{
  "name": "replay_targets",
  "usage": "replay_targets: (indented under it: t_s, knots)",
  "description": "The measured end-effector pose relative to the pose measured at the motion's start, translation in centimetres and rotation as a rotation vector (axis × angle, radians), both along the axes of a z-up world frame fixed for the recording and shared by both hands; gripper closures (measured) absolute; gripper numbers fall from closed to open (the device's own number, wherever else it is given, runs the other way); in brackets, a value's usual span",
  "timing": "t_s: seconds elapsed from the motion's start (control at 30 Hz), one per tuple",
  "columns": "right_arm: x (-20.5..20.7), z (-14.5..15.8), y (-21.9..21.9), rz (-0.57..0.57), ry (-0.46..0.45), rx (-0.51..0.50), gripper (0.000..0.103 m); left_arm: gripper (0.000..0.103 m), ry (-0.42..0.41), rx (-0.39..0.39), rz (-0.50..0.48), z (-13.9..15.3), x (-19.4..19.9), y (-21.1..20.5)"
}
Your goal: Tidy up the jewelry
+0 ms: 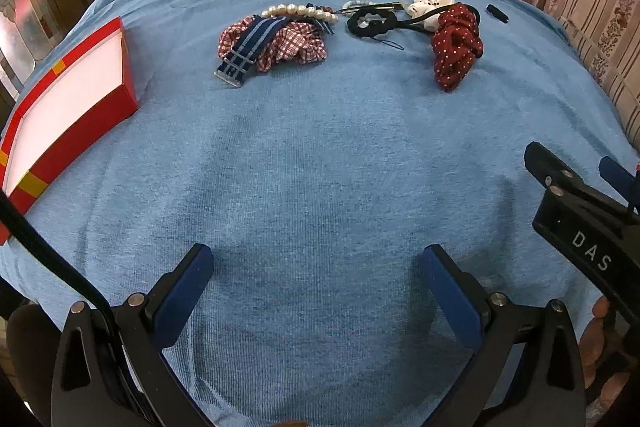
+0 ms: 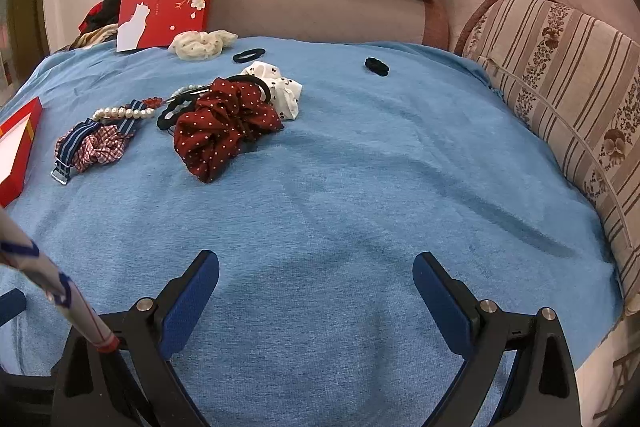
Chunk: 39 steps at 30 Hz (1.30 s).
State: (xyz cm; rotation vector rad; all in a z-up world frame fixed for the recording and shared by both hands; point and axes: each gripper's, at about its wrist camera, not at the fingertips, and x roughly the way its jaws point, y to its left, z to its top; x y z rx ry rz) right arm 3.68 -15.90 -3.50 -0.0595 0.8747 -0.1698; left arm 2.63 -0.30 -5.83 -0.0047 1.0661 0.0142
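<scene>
Jewelry and hair ties on a blue cloth (image 1: pixel 320 147), open red box (image 1: pixel 72 95) far left of the dotted red scrunchie (image 1: pixel 456 47), pearl bracelet (image 1: pixel 298 11) and checked scrunchie (image 1: pixel 280 47) left of it, black hair tie (image 2: pixel 377 65) right of it, left gripper (image 1: pixel 318 287) and right gripper (image 2: pixel 316 291) both spread wide, holding nothing.

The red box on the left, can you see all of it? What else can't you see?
- Red box: cut off by the left edge in both views; its inside is glare-white.
- Pearl bracelet: partly hidden behind the checked scrunchie.
- Lid lettering: too small to read.
</scene>
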Motion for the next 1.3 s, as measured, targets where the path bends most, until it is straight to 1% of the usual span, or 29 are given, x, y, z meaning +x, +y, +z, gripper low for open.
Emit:
replay_targets:
  t_s: [0.27, 0.4, 0.47, 0.53, 0.57, 0.6, 0.67, 0.73, 0.77, 0.83, 0.87, 0.93, 0.97, 1.03, 1.07, 1.17, 1.23, 1.27, 1.3]
  knots:
    - [0.0, 0.2, -0.2, -0.007, -0.008, 0.003, 0.003, 0.000, -0.024, 0.002, 0.007, -0.4, -0.3, -0.1]
    - [-0.1, 0.4, -0.4, -0.010, -0.017, 0.010, 0.003, 0.000, -0.046, 0.017, -0.011, -0.5, -0.6, -0.2]
    - [-0.3, 0.6, -0.6, -0.012, -0.021, 0.016, 0.004, 0.000, -0.036, 0.031, -0.029, -0.2, -0.7, -0.4]
    - [-0.4, 0.8, -0.8, -0.016, -0.026, 0.029, 0.004, 0.003, -0.031, 0.019, -0.030, 0.4, -0.7, -0.2]
    - [-0.5, 1.0, -1.0, -0.017, -0.029, 0.034, 0.004, 0.006, -0.056, 0.018, -0.028, 1.2, -0.8, 0.2]
    - [-0.6, 1.1, -1.1, -0.020, -0.032, 0.039, 0.003, 0.007, -0.085, 0.025, -0.024, 2.0, -0.9, 0.6]
    - [-0.7, 1.2, -1.4, -0.025, -0.035, 0.046, 0.003, 0.007, -0.171, 0.067, 0.001, 4.3, -0.9, 1.9]
    - [-0.7, 1.2, -1.6, -0.030, -0.031, 0.057, 0.003, 0.007, -0.207, 0.109, 0.016, 5.8, -0.2, 3.2]
    - [-0.6, 1.1, -1.8, -0.033, -0.027, 0.063, 0.003, 0.007, -0.200, 0.140, 0.026, 6.3, 0.8, 4.4]
    - [-0.5, 1.0, -1.9, -0.036, -0.018, 0.071, 0.003, 0.007, -0.166, 0.180, 0.047, 6.5, 2.5, 6.1]
    - [-0.5, 1.0, -1.9, -0.037, -0.017, 0.075, 0.003, 0.007, -0.160, 0.204, 0.065, 6.4, 3.5, 7.2]
    - [-0.6, 1.1, -1.8, -0.036, -0.022, 0.074, 0.003, 0.007, -0.152, 0.286, 0.103, 5.6, 5.4, 9.5]
    - [-0.7, 1.3, -1.7, -0.035, -0.028, 0.069, 0.003, 0.006, -0.146, 0.307, 0.108, 5.4, 5.9, 10.0]
    - [-0.9, 1.4, -1.6, -0.033, -0.038, 0.052, 0.003, 0.007, -0.101, 0.314, 0.114, 4.2, 7.3, 11.8]
    - [-0.9, 1.4, -1.5, -0.033, -0.040, 0.038, 0.003, 0.007, -0.060, 0.305, 0.134, 3.4, 8.2, 12.9]
    - [-0.8, 1.2, -1.4, -0.034, -0.038, 0.024, 0.003, 0.007, -0.007, 0.264, 0.159, 2.0, 9.4, 14.6]
    - [-0.6, 1.0, -1.3, -0.035, -0.029, 0.019, 0.003, 0.020, 0.004, 0.247, 0.164, 1.6, 9.6, 15.1]
    - [-0.5, 0.9, -1.4, -0.036, -0.027, 0.018, 0.003, 0.032, 0.013, 0.214, 0.159, 1.4, 9.7, 15.3]
    - [-0.5, 0.9, -1.4, -0.036, -0.026, 0.015, 0.003, 0.038, 0.010, 0.196, 0.165, 1.4, 9.6, 15.6]
